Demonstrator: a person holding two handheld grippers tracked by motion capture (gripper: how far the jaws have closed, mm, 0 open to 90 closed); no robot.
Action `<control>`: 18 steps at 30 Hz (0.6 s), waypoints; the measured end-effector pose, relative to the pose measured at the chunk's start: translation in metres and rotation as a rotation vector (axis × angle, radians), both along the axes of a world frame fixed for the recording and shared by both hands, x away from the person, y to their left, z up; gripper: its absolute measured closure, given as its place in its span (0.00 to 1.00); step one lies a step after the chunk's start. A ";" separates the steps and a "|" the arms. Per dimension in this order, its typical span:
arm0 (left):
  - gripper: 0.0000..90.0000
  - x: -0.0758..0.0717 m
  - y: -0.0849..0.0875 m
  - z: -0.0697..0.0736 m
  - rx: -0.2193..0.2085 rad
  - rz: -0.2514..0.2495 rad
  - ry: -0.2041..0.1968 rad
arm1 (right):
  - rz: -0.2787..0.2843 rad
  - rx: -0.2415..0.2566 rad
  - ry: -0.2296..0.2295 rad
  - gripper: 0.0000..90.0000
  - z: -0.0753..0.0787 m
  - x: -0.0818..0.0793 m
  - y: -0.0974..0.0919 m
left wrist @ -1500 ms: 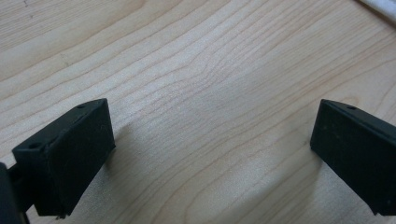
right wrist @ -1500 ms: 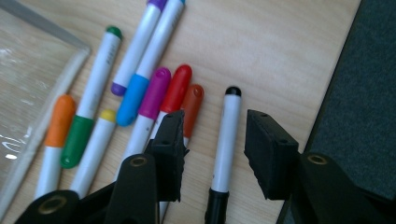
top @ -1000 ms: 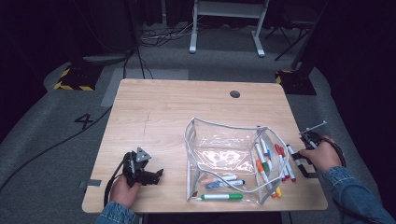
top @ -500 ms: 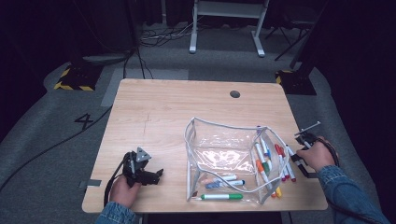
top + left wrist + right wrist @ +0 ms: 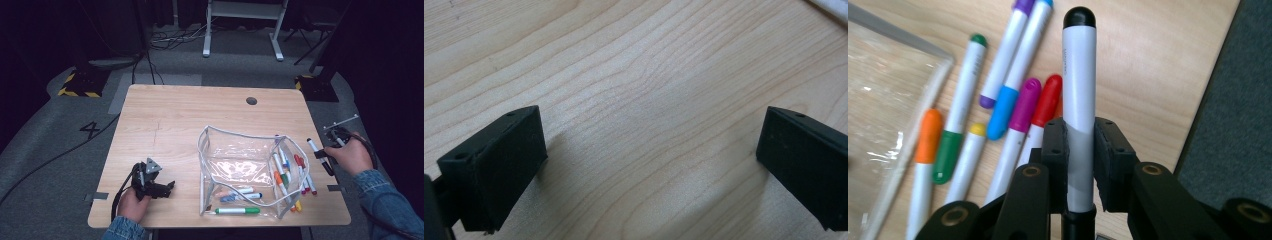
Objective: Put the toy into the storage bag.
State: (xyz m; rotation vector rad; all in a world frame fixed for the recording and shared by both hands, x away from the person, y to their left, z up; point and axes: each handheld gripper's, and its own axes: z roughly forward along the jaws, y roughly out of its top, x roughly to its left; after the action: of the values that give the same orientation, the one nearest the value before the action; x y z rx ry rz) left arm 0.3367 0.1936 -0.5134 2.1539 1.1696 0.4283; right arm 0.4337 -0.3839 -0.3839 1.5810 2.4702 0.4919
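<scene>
Now the right gripper (image 5: 1079,150) pinches a black-capped marker (image 5: 1079,85) beside the clear pouch (image 5: 240,165); gripped low, it could swivel out. Left gripper (image 5: 649,165) fingers gape, empty.

Your left hand (image 5: 131,202) rests low at the near left, its left gripper (image 5: 159,188) pointing right with jaws wide apart and nothing between them; your right hand (image 5: 350,156) is raised at the far right, and the right gripper (image 5: 1079,150) has just closed, clamped tight.
</scene>
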 end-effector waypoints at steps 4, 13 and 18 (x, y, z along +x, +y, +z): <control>0.00 0.000 0.000 0.000 0.000 0.000 0.000 | 0.033 0.014 -0.041 0.86 0.026 -0.004 0.006; 0.00 0.000 0.000 0.000 0.002 0.000 -0.002 | 0.132 0.033 -0.138 0.86 0.077 -0.017 0.030; 0.00 0.000 0.000 0.000 0.001 0.000 -0.001 | 0.201 0.041 -0.170 0.86 0.098 -0.026 0.049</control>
State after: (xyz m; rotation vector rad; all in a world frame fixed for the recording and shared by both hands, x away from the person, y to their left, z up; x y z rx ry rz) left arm 0.3367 0.1937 -0.5134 2.1545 1.1692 0.4296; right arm 0.4079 -0.3347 -0.2862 1.2515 2.5139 0.6800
